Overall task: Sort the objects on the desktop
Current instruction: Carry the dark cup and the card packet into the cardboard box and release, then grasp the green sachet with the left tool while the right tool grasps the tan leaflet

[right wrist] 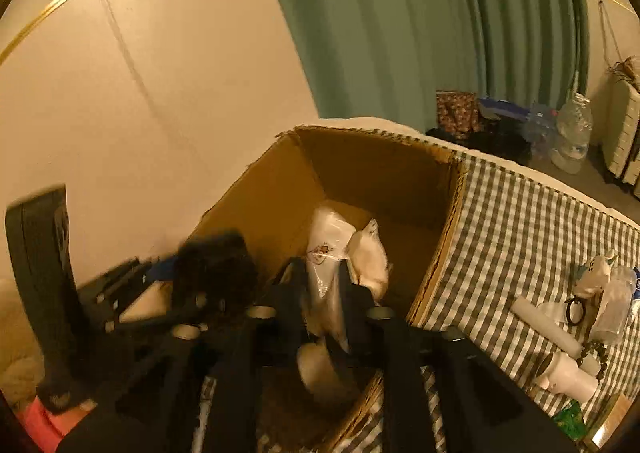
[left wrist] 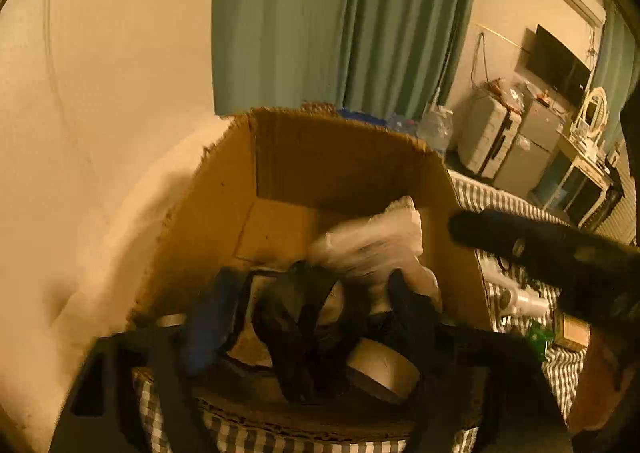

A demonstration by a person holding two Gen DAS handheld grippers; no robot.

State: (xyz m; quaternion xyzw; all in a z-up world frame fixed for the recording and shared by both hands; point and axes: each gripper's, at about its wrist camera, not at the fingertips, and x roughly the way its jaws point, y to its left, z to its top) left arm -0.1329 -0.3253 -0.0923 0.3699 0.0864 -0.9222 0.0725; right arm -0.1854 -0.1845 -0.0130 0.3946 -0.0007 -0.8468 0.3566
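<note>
An open cardboard box (left wrist: 328,165) (right wrist: 380,173) stands on a checked cloth. My left gripper (left wrist: 314,313) hangs over its near edge, jaws wide apart, nothing pressed between them. Below it in the box lie a black looped thing (left wrist: 296,317) and a pale tape roll (left wrist: 380,369) (right wrist: 316,369). My right gripper (right wrist: 324,293) is open above the box. A white plastic packet (right wrist: 332,249) (left wrist: 372,245), blurred, shows between and beyond its fingers, with the pads off it. In the left wrist view, the right gripper (left wrist: 520,245) reaches over the box's right wall. The left gripper (right wrist: 216,261) shows in the right wrist view.
Right of the box, the checked cloth (right wrist: 520,221) carries several small things: white tubes (right wrist: 568,373), a black hair tie (right wrist: 576,311), a green packet (right wrist: 568,417). A wall is close on the left. Green curtains and a large water bottle (right wrist: 572,133) stand behind.
</note>
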